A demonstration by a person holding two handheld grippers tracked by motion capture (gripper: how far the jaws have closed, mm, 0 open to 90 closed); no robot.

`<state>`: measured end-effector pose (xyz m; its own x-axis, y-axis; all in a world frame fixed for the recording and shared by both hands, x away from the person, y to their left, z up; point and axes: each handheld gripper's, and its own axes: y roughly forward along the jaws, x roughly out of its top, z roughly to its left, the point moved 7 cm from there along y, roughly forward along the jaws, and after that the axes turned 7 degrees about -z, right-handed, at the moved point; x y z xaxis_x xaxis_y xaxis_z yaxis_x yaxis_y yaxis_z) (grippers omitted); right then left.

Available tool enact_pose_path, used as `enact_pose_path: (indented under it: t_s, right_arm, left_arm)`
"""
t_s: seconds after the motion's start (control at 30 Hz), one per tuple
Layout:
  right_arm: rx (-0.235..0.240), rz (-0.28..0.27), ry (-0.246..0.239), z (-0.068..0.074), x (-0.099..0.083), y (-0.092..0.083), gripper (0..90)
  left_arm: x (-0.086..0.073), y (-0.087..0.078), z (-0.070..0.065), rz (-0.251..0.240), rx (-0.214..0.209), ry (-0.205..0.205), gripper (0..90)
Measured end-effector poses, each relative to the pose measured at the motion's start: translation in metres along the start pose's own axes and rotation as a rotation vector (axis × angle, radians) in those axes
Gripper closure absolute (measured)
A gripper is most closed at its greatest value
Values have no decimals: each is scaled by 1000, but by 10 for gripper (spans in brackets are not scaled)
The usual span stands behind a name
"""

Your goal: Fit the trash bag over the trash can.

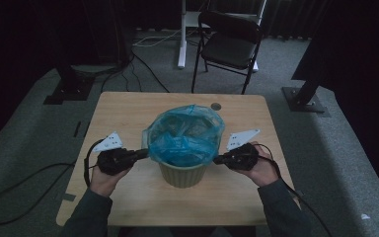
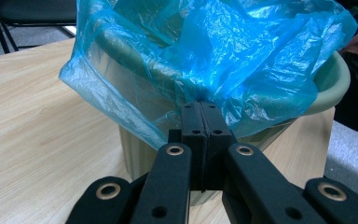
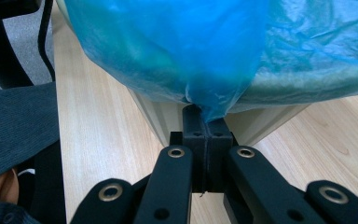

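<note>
A pale green ribbed bin stands in the middle of the wooden table, lined with a crumpled blue plastic bag that drapes over its rim. My left gripper is at the bin's left side, shut on the bag's edge just outside the rim. At the bin's right side my right gripper is likewise shut on a pinch of the blue bag. In both gripper views the jaws meet with the film caught between them, against the bin's wall.
A black folding chair stands beyond the table's far edge, next to a white desk leg. Black stand bases and cables lie on the grey carpet. A small round grommet sits near the table's far edge.
</note>
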<state>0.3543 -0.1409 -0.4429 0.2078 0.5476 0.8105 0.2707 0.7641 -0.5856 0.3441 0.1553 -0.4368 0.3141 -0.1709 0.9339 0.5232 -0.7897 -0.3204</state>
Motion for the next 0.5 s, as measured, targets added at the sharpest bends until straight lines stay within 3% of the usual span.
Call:
enact_pose_path:
  t_s: [0.1,0.23,0.4,0.5]
  right_arm:
    - [-2,6,5,-1,-2,2,900]
    - [-14,7,6,-1,-2,-2,898]
    - [-38,-28,19,-3,2,-19,753]
    - [-45,-38,21,-4,3,-25,721]
  left_arm:
    - [-3,1,-3,22,1,16,896]
    - [-1,-2,-3,16,14,24,883]
    - [9,-15,0,-25,15,16,786]
    - [15,-20,1,-48,17,10,756]
